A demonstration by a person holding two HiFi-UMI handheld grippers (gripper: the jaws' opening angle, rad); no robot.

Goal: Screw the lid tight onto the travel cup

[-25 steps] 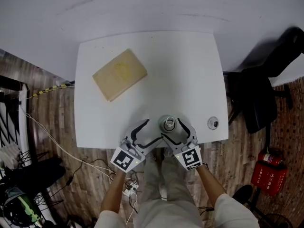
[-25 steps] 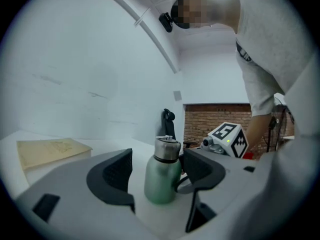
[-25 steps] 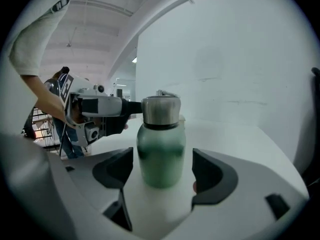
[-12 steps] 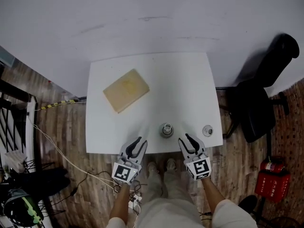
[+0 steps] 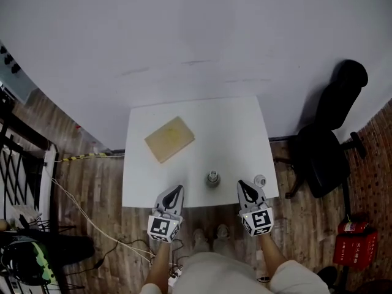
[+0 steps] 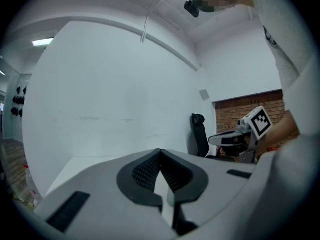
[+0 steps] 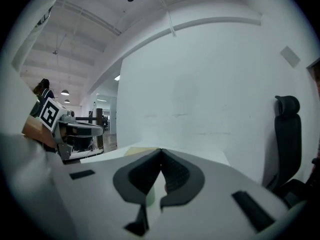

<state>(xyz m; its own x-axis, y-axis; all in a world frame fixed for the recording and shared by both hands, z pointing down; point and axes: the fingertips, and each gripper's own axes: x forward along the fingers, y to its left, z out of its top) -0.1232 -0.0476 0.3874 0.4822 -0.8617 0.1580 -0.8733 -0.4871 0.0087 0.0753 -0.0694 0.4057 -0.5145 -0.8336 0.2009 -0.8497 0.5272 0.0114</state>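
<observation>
The metal travel cup (image 5: 212,178) stands upright near the front edge of the white table (image 5: 233,121). A small round lid-like piece (image 5: 260,180) lies at the table's front right corner. My left gripper (image 5: 176,193) hovers at the front edge, left of the cup, shut with nothing in it. My right gripper (image 5: 247,190) is level with it, between cup and round piece, also shut and empty. In the left gripper view the jaws (image 6: 160,154) meet tip to tip; the right gripper view shows its jaws (image 7: 160,155) closed the same way. Both point up toward the white wall.
A tan rectangular block (image 5: 169,139) lies on the table's left half. A black office chair (image 5: 324,146) stands right of the table. A red fire extinguisher (image 5: 358,247) sits on the wood floor at far right. Cables and dark gear (image 5: 37,250) lie at the left.
Both grippers let go of the cup, drew back to the table's front edge and closed. The head camera rose, so the table looks smaller and farther.
</observation>
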